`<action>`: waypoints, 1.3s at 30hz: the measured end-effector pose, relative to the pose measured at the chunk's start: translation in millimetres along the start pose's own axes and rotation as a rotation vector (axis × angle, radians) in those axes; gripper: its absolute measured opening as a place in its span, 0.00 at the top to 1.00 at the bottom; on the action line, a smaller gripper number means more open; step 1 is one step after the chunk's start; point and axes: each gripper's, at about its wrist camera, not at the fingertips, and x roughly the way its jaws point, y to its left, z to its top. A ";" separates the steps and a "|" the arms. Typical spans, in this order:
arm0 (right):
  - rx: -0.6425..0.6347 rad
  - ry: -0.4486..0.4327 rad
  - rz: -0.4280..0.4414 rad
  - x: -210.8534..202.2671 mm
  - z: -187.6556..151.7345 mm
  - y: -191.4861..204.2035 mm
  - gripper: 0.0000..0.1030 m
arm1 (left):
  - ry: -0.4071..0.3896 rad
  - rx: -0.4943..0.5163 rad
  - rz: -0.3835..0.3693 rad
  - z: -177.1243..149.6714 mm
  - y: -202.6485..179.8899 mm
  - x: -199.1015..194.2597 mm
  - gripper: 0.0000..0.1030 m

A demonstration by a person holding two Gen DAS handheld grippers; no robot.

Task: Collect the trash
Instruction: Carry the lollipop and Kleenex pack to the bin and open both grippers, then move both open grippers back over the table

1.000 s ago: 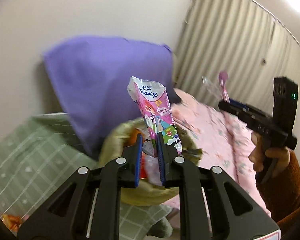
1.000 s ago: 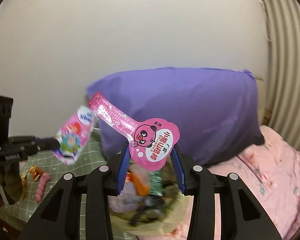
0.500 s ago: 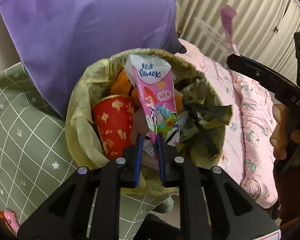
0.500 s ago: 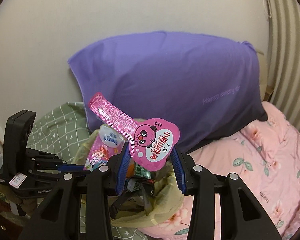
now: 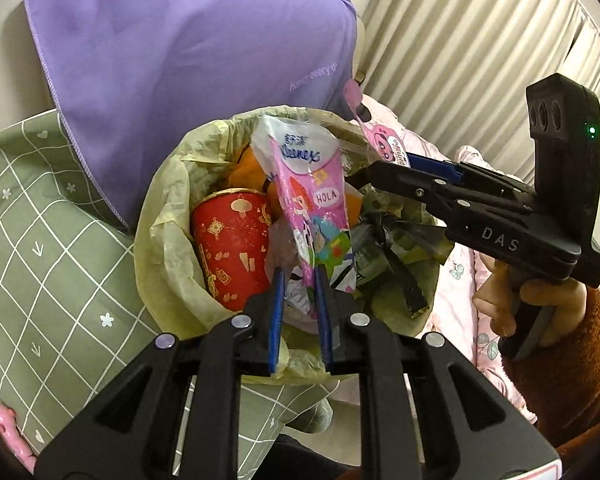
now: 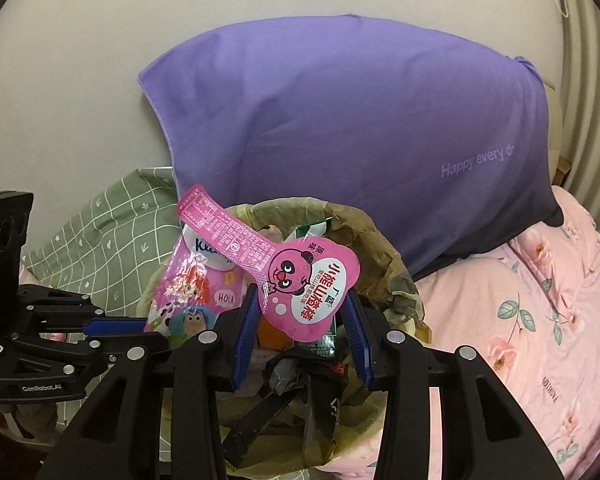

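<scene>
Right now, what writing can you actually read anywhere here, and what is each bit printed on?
"Kleenex" and "HOLA": tissue pack held in the left gripper.
"小熊山楂棒": pink candy wrapper held in the right gripper; its small print is unreadable.
"Happy every d": purple pillow.
"DAS": right gripper's body.
"GenRobot.AI": left gripper's body.
"PASITON": pink quilt.

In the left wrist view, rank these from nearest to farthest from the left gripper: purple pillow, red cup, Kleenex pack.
1. Kleenex pack: held in the left gripper, above the bin.
2. Red cup: inside the bin, left of the pack.
3. Purple pillow: beyond the bin, against the wall.
</scene>
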 end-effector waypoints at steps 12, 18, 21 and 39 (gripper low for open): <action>0.011 -0.009 -0.025 -6.7 0.7 2.6 0.49 | -0.084 -0.039 0.012 -20.1 2.2 -29.6 0.55; -0.021 -0.094 0.015 -29.4 6.5 23.9 0.48 | -0.174 -0.106 0.116 -36.9 27.1 -72.8 0.46; -0.022 -0.140 0.070 -38.2 10.1 38.6 0.41 | -0.210 -0.167 0.204 -56.0 49.7 -96.3 0.44; -0.329 -0.031 0.411 2.3 -1.4 198.3 0.40 | -0.336 -0.689 0.644 -207.0 202.4 -218.2 0.44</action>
